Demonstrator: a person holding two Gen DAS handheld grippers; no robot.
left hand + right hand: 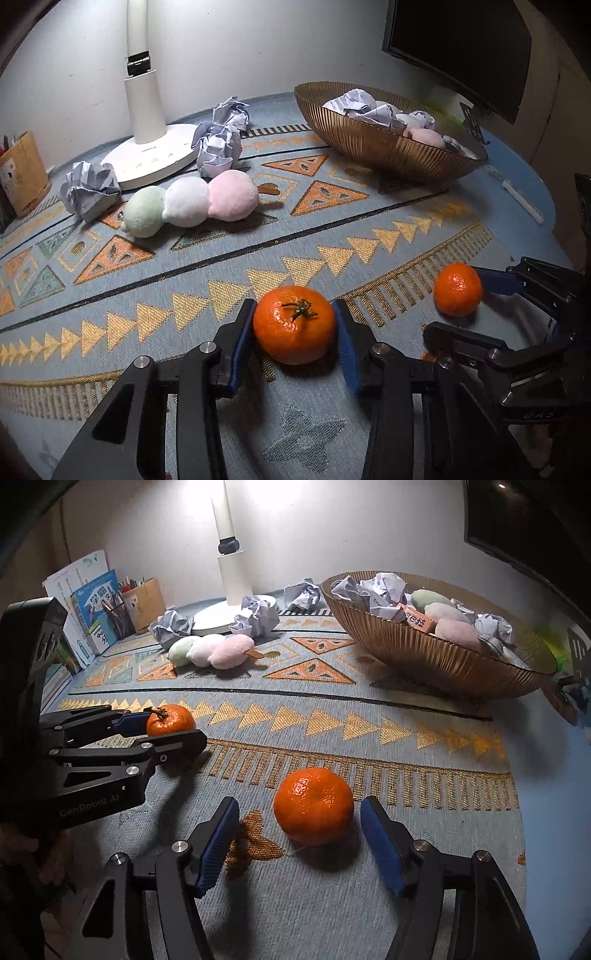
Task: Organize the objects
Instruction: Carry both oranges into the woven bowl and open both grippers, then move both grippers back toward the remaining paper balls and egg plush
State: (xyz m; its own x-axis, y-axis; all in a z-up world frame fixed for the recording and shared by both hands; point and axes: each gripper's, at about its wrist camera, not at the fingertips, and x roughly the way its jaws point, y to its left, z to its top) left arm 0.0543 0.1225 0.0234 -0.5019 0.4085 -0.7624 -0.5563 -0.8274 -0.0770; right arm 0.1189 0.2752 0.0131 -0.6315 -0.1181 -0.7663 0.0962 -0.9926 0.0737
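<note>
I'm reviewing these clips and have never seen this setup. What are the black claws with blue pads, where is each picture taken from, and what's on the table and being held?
No robot arm here: a person holds a two-finger gripper in each hand, each with a fisheye camera looking along its fingers.

The left wrist view shows the left gripper, its blue pads pressed against a stemmed mandarin resting on the patterned tablecloth. The right wrist view shows the right gripper, jaws open around a second mandarin without touching it.

Further back lie a three-ball plush dango, crumpled paper balls and a white lamp base. A ribbed gold bowl already holds paper balls and another plush.
</note>
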